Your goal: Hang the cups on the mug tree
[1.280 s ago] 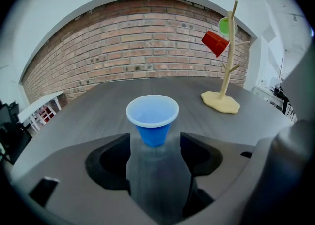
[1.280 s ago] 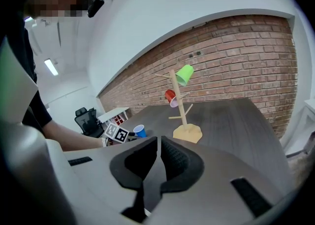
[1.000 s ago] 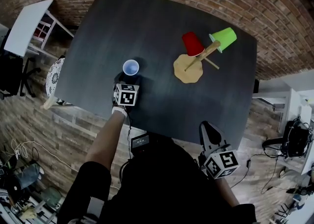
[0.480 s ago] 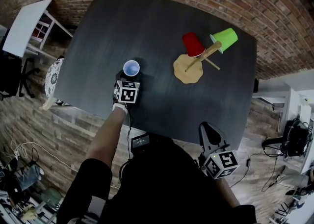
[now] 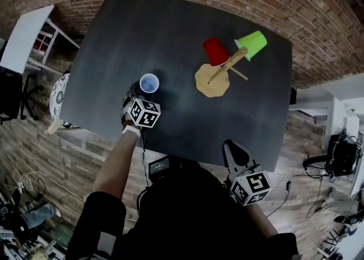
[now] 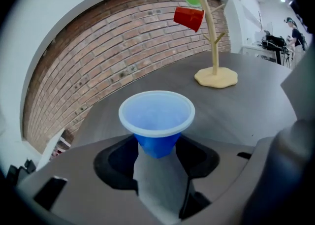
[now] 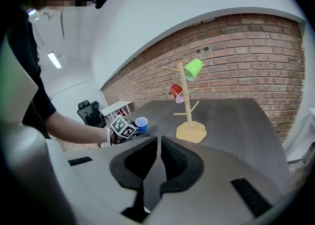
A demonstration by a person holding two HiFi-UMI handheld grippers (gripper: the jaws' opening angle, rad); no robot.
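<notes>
The left gripper (image 6: 156, 146) has just been closing its fingers (image 6: 118, 162), which now pinch the blue cup (image 6: 156, 115) low on its body. The cup stands mouth up near the desk's (image 5: 170, 31) front left part. The dark pads cover the cup's foot in the left gripper view, so whether it sits on the desk or is lifted off it cannot be told. From the head view the marker cube (image 5: 142, 112) and the gripper body hide the fingertips, and only the cup's pale rim and blue inside show. The mug tree (image 5: 219, 71) stands well apart on the desk's right half, on its wavy wooden base. The red cup (image 5: 215, 51) hangs on a peg to its left and the green cup (image 5: 251, 42) on a higher peg. How each cup catches on its peg is too small to make out. In the left gripper view the top of the trunk is cut off by the frame edge and the green cup is half hidden behind the trunk. The right gripper (image 7: 158, 157) is held at the desk's near edge with its fingers (image 7: 174, 162) pressed together. In the head view the person's dark torso covers part of that edge and both forearms run out of the frame.
</notes>
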